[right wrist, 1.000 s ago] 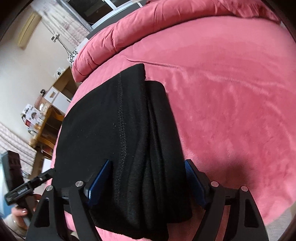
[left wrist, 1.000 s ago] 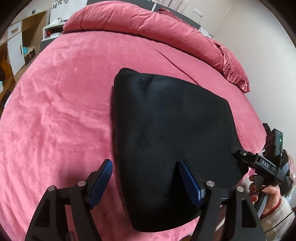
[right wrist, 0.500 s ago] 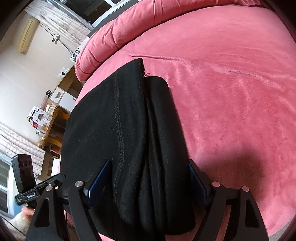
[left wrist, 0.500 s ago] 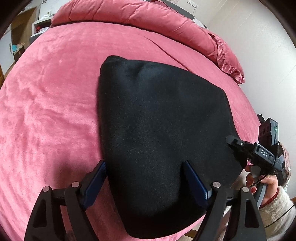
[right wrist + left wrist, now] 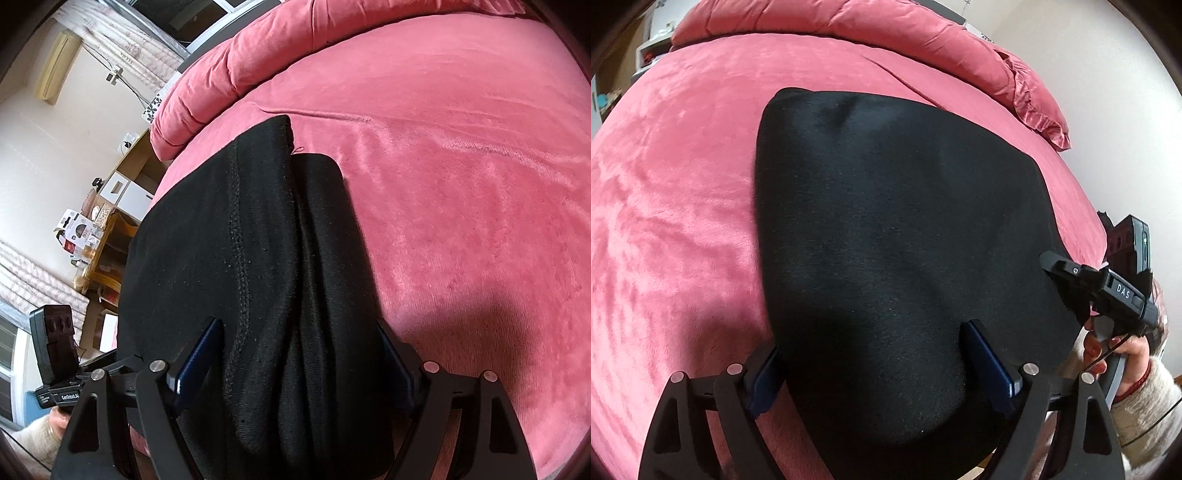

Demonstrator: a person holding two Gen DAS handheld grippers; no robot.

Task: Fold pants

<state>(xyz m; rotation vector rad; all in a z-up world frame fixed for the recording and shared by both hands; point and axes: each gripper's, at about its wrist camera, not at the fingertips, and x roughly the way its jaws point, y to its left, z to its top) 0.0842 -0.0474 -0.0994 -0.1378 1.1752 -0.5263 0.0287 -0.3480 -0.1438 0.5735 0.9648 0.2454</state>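
Pants (image 5: pixel 897 236) folded, lying at near edge of bed (image 5: pixel 676 206). Left hand-held gripper (image 5: pixel 875 365) and right hand-held gripper (image 5: pixel 299 354) both wide, straddling near hem. Probably close evenly, catching all layers.

Bed (image 5: pixel 672 192): I log one, covered edge to edge in a pink-red plush spread, the pile brushed into light streaks. A seam line (image 5: pixel 332 116) crosses the spread near the far end.

On it, far end: long bolster pillow (image 5: pixel 886 33) in matching pink-red, lying across the width, with a ruffled corner (image 5: pixel 1034 110) at the wall side.

On it, near edge: black pants (image 5: pixel 894 229), folded into a thick, flat stack; layered edges and a stitched seam (image 5: pixel 236 236) show in my right wrist view.
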